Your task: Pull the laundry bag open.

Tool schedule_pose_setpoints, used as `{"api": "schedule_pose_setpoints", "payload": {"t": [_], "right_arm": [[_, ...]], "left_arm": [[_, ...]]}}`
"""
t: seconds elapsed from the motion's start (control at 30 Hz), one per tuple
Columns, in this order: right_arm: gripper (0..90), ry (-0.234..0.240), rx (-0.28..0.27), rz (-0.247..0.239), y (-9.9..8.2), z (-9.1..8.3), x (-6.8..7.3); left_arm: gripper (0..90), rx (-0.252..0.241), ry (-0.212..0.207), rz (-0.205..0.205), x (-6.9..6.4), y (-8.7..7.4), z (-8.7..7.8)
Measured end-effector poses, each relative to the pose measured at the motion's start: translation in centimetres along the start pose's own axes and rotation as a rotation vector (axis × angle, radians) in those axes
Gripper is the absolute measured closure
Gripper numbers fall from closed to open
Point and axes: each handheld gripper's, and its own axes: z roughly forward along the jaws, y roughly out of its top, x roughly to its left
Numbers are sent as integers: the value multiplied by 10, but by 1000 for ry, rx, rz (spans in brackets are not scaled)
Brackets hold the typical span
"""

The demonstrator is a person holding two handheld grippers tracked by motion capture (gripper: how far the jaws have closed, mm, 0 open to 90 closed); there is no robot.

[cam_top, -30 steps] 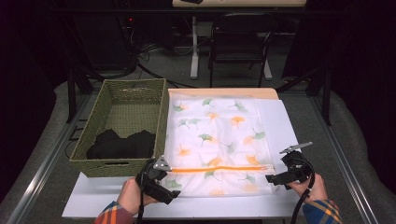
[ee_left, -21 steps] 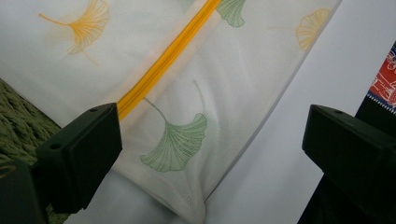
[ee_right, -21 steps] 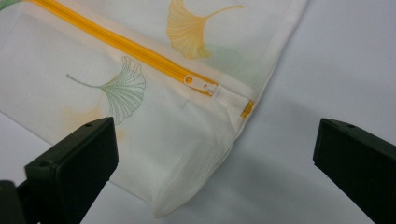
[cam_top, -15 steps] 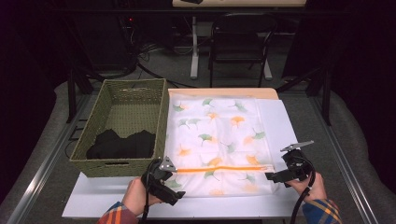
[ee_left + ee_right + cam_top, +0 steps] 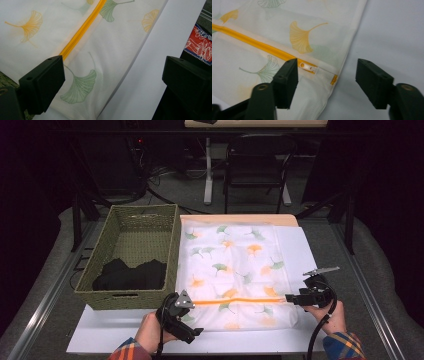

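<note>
A white bag (image 5: 235, 270) printed with ginkgo leaves lies flat on a white board (image 5: 295, 245), and an orange zipper (image 5: 240, 301) runs across its near part. My right gripper (image 5: 291, 298) sits at the zipper's right end. In the right gripper view its jaws (image 5: 327, 82) have just been closing. They still stand apart, with the white zipper pull (image 5: 308, 67) and the bag's edge between them, untouched. My left gripper (image 5: 194, 332) hovers over the bag's near left corner. Its jaws (image 5: 112, 82) are wide open above a green leaf print (image 5: 80, 87).
A woven green basket (image 5: 100, 270) stands left of the bag with a black garment (image 5: 131, 276) inside. The board's bare margin (image 5: 100, 335) runs along the near edge. Grey padded table edges and metal rails flank both sides.
My left gripper has edged slightly right along the bag's near left corner. The right hand has stayed at the zipper's end.
</note>
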Motion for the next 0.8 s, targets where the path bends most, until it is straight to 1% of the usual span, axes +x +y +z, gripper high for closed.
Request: {"api": "schedule_pose_setpoints", "payload": {"t": [0.03,0.07,0.1,0.13,0.17,0.23,0.27,0.3,0.33,0.37,0.4,0.47,0.53,0.6,0.67,0.73,0.8], "right_arm": [[409,2,4,7,0,1,-1],[443,-7,9,22,0,3,-1],[455,0,16,31,0,4,-2],[478,6,20,45,0,6,-3],[517,-2,27,51,0,7,-4],[548,7,32,63,0,11,-6],[575,3,38,72,0,13,-7],[591,9,42,78,0,14,-8],[602,15,42,79,0,15,-8],[615,10,47,80,0,16,-8],[622,11,47,81,0,16,-8],[635,2,50,74,0,17,-6],[637,2,56,76,-1,19,-5],[643,-13,73,74,-1,22,-3],[654,-26,82,75,-1,24,-3],[667,-33,85,72,-2,25,-2],[696,-58,86,59,-2,26,-1]], "left_arm": [[46,-2,13,2,-1,0,1],[45,-7,13,0,-2,1,1],[43,-4,5,4,-2,1,2],[43,-6,9,9,-3,2,2],[42,-6,3,11,-3,2,3],[48,-6,-2,20,-4,3,4],[46,-6,6,21,-5,3,5],[45,-7,3,21,-5,4,6],[45,-8,5,24,-5,4,6],[42,-1,-3,27,-4,5,6],[41,0,-9,23,-4,5,7],[40,-3,2,22,-5,6,9],[41,2,-3,26,-5,6,9],[41,6,-8,32,-4,7,10],[42,4,-8,29,-4,7,11],[42,0,0,29,-4,8,13],[42,2,-14,25,-4,8,13]]}}
